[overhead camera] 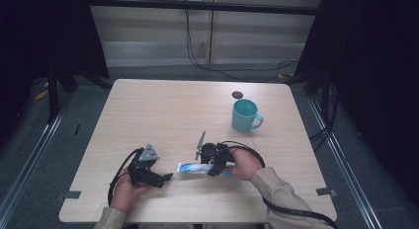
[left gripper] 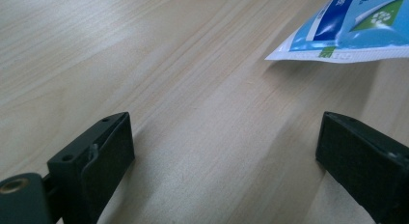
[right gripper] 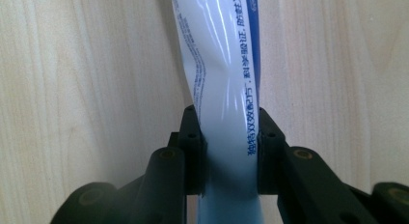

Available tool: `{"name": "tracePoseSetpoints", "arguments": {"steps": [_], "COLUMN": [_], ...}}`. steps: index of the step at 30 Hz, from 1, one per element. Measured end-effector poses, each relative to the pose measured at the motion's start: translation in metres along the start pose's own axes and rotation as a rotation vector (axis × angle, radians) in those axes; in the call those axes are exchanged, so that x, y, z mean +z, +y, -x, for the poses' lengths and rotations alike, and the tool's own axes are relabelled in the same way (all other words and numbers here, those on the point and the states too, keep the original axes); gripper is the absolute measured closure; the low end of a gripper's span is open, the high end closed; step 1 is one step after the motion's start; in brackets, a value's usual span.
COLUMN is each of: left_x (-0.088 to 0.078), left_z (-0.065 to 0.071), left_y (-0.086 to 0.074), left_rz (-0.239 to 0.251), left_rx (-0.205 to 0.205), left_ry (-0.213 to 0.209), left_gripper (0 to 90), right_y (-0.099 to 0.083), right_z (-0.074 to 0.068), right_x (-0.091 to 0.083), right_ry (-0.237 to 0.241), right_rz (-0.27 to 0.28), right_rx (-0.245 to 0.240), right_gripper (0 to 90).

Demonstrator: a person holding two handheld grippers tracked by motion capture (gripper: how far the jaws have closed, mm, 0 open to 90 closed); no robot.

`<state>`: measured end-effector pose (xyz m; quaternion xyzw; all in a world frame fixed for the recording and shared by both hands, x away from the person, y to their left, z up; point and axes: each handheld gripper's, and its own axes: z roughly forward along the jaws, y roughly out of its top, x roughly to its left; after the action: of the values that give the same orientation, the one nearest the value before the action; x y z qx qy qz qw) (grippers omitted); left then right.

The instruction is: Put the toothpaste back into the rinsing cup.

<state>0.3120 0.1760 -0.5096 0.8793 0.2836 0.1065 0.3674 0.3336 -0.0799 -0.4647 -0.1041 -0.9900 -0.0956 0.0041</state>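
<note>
The right gripper [right gripper: 230, 151] clamps a blue-and-white toothpaste tube [right gripper: 223, 79] across its width, the tube's long axis running straight ahead from its jaws toward the left gripper [overhead camera: 167, 177], which waits spread wide, just short of the tube's flat crimped end [left gripper: 308, 54].

A pale, light-wood table [overhead camera: 148, 110] with fine straight grain lines is seen. A teal mug [overhead camera: 245, 115] is set on it, and a small dark round disc [overhead camera: 237, 95] beside that. A tube [right gripper: 226, 79] is shown in glossy white and blue — printed with blue lettering, a green patch near its flat white end [left gripper: 337, 45]. Both the left gripper [overhead camera: 167, 177] and the right gripper [overhead camera: 213, 169] are matte black, each topped with a grey plate. Tan sleeves [overhead camera: 276, 187] are worn — the surrounding floor [overhead camera: 356, 165] is grey.
</note>
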Motion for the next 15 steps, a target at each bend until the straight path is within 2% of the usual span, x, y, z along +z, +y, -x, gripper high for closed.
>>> {"name": "tracePoseSetpoints", "arguments": {"steps": [5, 8, 12, 14, 15], "left_x": [0.0, 0.0, 0.0, 0.0, 0.0], "left_z": [0.0, 0.0, 0.0, 0.0, 0.0], "left_y": [0.0, 0.0, 0.0, 0.0, 0.0], "left_rz": [-0.001, -0.002, -0.001, -0.002, -0.002], "left_rx": [0.001, 0.002, 0.001, 0.002, 0.002], "left_ry": [0.001, 0.0, 0.001, 0.001, 0.001], "left_gripper": [5.9, 5.9, 5.9, 5.9, 5.9], "right_y": [-0.007, -0.018, -0.025, -0.031, -0.031], "right_z": [0.0, 0.003, 0.005, 0.007, 0.007], "right_x": [-0.002, -0.007, -0.011, -0.016, -0.016], "right_ry": [0.002, 0.001, -0.003, -0.01, -0.01], "right_rz": [0.031, 0.086, 0.118, 0.153, 0.153], "right_rx": [0.014, 0.029, 0.065, 0.071, 0.071], "right_gripper": [72.3, 72.2, 72.1, 72.1, 72.1]}}
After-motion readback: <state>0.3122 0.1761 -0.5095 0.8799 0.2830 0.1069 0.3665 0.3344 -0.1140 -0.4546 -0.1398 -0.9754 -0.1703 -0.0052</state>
